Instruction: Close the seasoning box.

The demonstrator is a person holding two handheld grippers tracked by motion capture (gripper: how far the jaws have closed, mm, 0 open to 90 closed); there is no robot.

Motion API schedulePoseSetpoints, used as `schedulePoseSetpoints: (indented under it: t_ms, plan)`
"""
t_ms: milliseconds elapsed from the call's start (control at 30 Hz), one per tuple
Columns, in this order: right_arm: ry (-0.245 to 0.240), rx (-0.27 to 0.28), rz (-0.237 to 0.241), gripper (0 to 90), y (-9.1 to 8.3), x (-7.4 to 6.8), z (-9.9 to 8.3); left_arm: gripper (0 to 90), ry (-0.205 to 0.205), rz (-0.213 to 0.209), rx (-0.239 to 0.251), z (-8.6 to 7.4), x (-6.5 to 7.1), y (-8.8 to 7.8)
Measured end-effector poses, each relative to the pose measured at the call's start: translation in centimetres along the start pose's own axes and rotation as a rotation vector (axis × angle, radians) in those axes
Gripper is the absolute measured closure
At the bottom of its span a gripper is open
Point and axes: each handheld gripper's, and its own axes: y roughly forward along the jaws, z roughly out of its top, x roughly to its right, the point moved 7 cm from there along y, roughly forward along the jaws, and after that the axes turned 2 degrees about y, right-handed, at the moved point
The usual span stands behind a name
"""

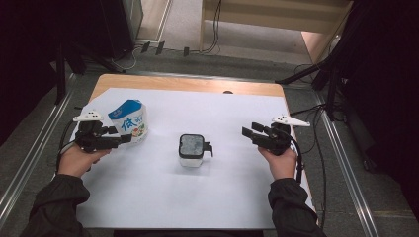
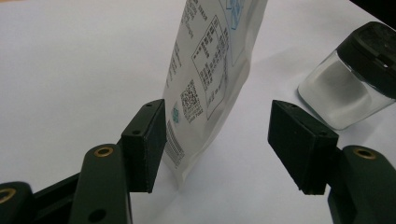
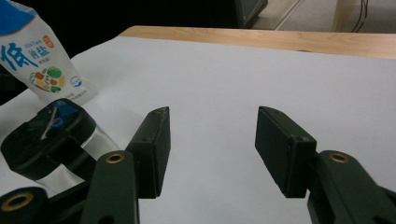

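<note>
A white and blue salt bag stands upright at the left of the white sheet. My left gripper reaches it from the left, open. In the left gripper view the bag's lower edge stands between the jaws, close by one pad and well apart from the other. A clear jar with a black lid holding white powder sits mid-sheet. My right gripper hovers to the jar's right, open, with only bare sheet between its jaws. The jar and bag lie off to the left there.
The wooden table's far edge shows beyond the sheet. Dark stands and cables flank the table on the floor. The jar stands to the right beyond the left jaws.
</note>
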Motion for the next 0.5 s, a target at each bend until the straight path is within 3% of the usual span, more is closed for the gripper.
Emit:
schedulePoseSetpoints:
  t_ms: [500]
  plan:
    - [0.005, -0.004, -0.027, 45.2, 0.09, 0.77, -0.18, 38.6, 0.000, -0.004, 0.001, -0.02, 0.00, 0.00]
